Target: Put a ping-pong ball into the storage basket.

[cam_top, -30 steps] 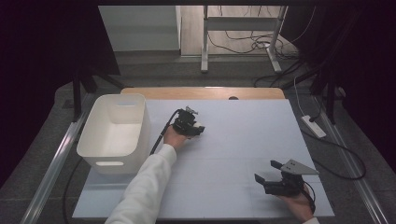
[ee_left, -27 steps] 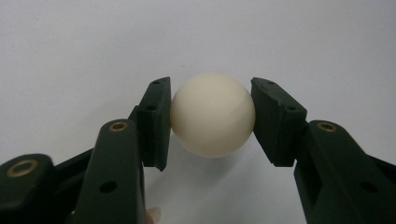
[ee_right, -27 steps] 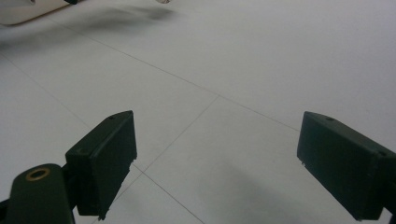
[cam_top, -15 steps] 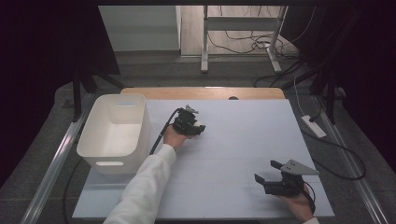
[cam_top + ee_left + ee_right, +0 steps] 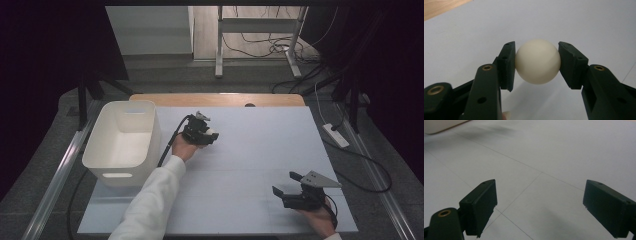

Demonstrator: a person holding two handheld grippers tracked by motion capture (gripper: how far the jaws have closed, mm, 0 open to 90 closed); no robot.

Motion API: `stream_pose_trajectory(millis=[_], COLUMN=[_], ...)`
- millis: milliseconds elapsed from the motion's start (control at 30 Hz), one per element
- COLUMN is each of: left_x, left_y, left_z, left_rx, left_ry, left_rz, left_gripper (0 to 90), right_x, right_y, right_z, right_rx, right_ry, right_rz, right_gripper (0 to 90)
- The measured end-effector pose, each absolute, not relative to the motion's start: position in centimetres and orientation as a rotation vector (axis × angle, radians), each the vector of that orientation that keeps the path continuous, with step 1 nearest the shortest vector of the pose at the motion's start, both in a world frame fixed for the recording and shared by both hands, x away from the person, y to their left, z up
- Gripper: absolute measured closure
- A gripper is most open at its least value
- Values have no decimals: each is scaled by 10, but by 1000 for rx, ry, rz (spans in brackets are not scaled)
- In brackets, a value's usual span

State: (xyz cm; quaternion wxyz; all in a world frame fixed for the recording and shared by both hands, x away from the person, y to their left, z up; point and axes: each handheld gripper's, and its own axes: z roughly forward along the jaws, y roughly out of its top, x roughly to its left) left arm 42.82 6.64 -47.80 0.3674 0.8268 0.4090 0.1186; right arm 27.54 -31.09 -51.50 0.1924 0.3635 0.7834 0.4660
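1. Your left tool (image 5: 537, 62) is clamped on a cream ball (image 5: 538, 64), held just above the surface (image 5: 260, 150), a little left of middle and toward the far edge.
2. The pads (image 5: 507, 65) touch the ball only at its two sides, so I judge it could squirt out if you tilt or jerk your wrist; once it lands on this flat surface it would likely roll away.
3. Your right tool (image 5: 541, 207) hangs with its jaws wide apart and nothing between them, near the near right corner; it is too far off to catch a dropped ball.
4. The white bin (image 5: 125, 137) stands along the left edge; swinging over too low could knock its rim.
5. The left gripper view shows the pad contact clearly; the high view shows how close the bin is.
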Motion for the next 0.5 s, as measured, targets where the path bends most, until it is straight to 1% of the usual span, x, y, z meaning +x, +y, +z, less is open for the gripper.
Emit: stream_pose_trajectory(millis=[500], left_x=[410], left_y=[80], left_z=[-453], left_rx=[2058], left_ry=[1026], left_rz=[338], left_gripper=[503], right_x=[275], right_y=[-310], right_z=[-515], right_rx=[1020], right_ry=[2197], right_rz=[1308], right_gripper=[119])
